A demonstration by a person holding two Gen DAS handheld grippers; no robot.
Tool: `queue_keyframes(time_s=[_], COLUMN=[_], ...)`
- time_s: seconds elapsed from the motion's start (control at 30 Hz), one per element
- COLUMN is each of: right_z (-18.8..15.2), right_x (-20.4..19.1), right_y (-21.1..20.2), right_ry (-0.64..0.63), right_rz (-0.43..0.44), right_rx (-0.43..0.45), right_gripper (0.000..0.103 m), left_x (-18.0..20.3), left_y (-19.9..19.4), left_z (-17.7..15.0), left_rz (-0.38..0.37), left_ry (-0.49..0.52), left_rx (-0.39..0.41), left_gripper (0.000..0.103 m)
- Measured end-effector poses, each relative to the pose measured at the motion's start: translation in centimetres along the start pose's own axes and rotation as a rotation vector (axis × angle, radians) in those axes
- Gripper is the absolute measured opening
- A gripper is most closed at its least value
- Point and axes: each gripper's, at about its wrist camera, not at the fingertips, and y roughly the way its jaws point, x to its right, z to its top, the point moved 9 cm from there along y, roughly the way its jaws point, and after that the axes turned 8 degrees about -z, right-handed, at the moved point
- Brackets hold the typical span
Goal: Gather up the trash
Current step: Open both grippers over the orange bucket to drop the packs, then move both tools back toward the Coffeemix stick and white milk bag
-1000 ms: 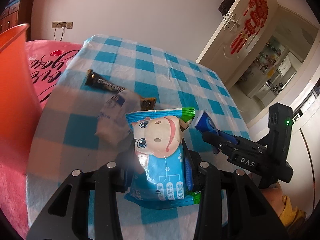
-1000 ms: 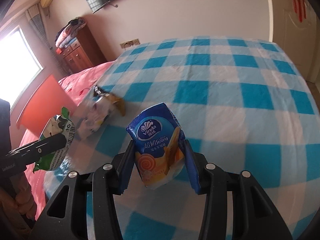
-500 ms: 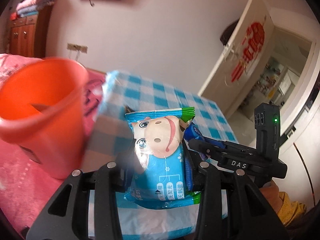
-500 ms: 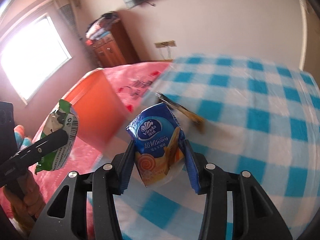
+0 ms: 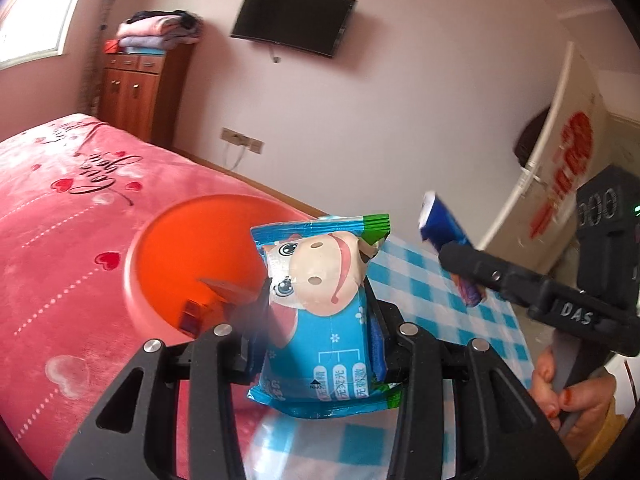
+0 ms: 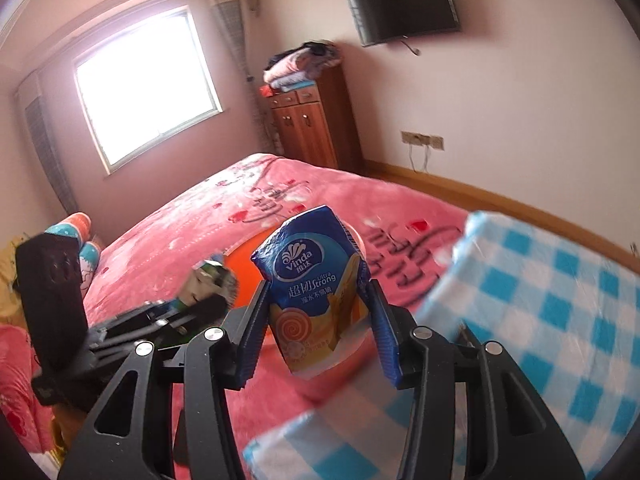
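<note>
Left tool [image 5: 318, 336]: clamped on a blue wipes packet [image 5: 320, 320] with a cartoon cow face, held upright between its two pads, up in the air.
Right tool [image 6: 320, 336]: gripping a dark blue Vinda tissue pack [image 6: 316, 292], also upright and clear of any surface; in the left view it [image 5: 460, 258] sits just right of the wipes packet, the pack's end [image 5: 440, 228] sticking up past the finger.
Orange bin [image 5: 192, 264]: standing on the bed beside the worktop, mouth open to the room; the wipes packet hangs in front of its right rim. Something small and dark lies at the bottom, too blurred to name.
Bed [image 5: 60, 240]: pink blanket with red hearts and script.
Worktop [image 6: 540, 320]: blue and white checked cloth, to the right of both tools.
Person: a hand [image 5: 568, 388] wrapped around the right tool's handle.
Room: wall television [image 5: 292, 20], wooden cabinet [image 5: 136, 88] with folded blankets on top.
</note>
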Motion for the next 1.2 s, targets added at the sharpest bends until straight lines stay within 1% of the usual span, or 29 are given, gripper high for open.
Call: queue_keyframes(time_s=[0.07,0.17,0.27,0.3,0.33,0.37,0.4,0.43,0.57,0.7,0.8,0.97,1.07,1.2], right_z=[0.9,1.5,1.4,1.3,1.1,1.0,0.9,0.8,0.4,-0.3,-1.5,-3.5,-4.7,-6.4], right_x=[-0.7,-1.4,-2.0,-1.9,-1.9,-1.9,-1.7,-1.5,0.5,3.0,5.1,7.9,9.8,12.4], right_y=[1.7,4.1,6.5,7.1,7.9,8.3,8.6,8.6,7.2,5.1,3.3,1.7,0.7,-0.7], right_ry=[-0.010,-0.024,-0.018,-0.009,0.006,0.014,0.028,0.053,0.127,0.166,0.175,0.208,0.243,0.268], right_rz=[0.008,0.001,0.008,0.011,0.022,0.028,0.039,0.055,0.047,-0.006,-0.066,-0.116,-0.136,-0.183], right_rx=[-0.008,-0.020,-0.055,-0.066,-0.075,-0.078,-0.080,-0.075,-0.026,0.026,0.058,0.074,0.084,0.102], right_gripper=[0.051,0.051,0.058,0.064,0.071,0.075,0.082,0.086,0.091,0.092,0.092,0.092,0.092,0.092], left_x=[-1.3,-2.6,-3.5,-4.0,-4.6,-5.1,-5.3,-5.6,-5.8,-5.3,-4.7,-2.6,-0.9,1.4], left_y=[0.8,2.2,3.7,3.6,4.0,4.1,4.1,4.0,3.4,2.7,2.3,1.8,1.9,1.9], left_z=[0.5,1.0,1.0,0.8,0.7,0.7,0.7,0.7,1.0,1.0,0.8,0.6,0.3,0.0], left_rz=[0.024,0.037,0.053,0.063,0.084,0.097,0.106,0.121,0.150,0.152,0.153,0.154,0.120,0.104], left_ry=[-0.026,-0.053,-0.071,-0.076,-0.083,-0.088,-0.090,-0.091,-0.065,-0.043,-0.017,0.061,0.082,0.130], left_rx=[-0.002,-0.010,-0.022,-0.024,-0.025,-0.020,-0.011,-0.002,0.027,0.061,0.086,0.141,0.155,0.185], left_gripper=[0.042,0.042,0.042,0.043,0.051,0.063,0.068,0.075,0.083,0.085,0.088,0.089,0.089,0.089])
